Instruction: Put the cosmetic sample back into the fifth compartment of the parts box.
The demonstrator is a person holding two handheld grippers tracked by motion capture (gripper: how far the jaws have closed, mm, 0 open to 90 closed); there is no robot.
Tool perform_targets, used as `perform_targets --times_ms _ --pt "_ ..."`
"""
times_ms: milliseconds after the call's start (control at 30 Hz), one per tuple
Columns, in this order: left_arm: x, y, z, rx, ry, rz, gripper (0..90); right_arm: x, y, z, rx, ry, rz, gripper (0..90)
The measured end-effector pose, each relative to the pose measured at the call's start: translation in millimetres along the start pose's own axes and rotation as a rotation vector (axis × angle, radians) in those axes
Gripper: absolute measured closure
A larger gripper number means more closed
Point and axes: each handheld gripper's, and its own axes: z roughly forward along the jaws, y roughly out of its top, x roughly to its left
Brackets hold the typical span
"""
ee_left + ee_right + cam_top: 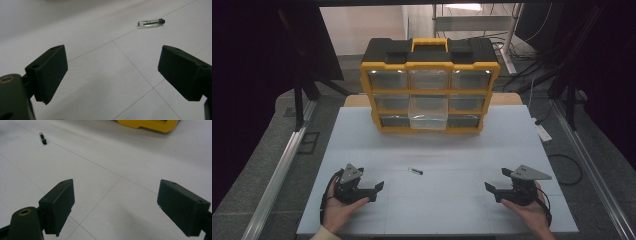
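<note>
Two grippers rest low on the desk [362, 145] in your hands, and neither holds anything: the left gripper [371, 192] has its jaws spread wide, and the right gripper [495, 193] is spread just as wide. Between them, lying flat on the white surface, is the small vial [415, 171], clear-bodied with a dark cap at one end, well apart from both grippers and somewhat nearer your left one. Behind it, at the far side of the desk, stands the yellow and black organizer [430, 85], with its middle drawer [428, 112] pulled out toward you and the other drawers flush.

You look to be at the very start: nothing is grasped yet, and the open drawer suggests where the vial is meant to go. In the left gripper view the vial [151, 23] lies ahead and to the right of the jaws, so your next move calls for swinging that gripper over it, lining the jaws across the thin body and closing gently, since it can roll.
</note>
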Motion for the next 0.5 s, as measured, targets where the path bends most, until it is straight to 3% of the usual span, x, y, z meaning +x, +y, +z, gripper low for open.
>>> perform_targets --times_ms 500 --pt "-3.5 -0.3 -0.8 -0.018 -0.019 0.038 9.8 3.6 1.5 2.1 0.009 0.018 -0.008 14.9"
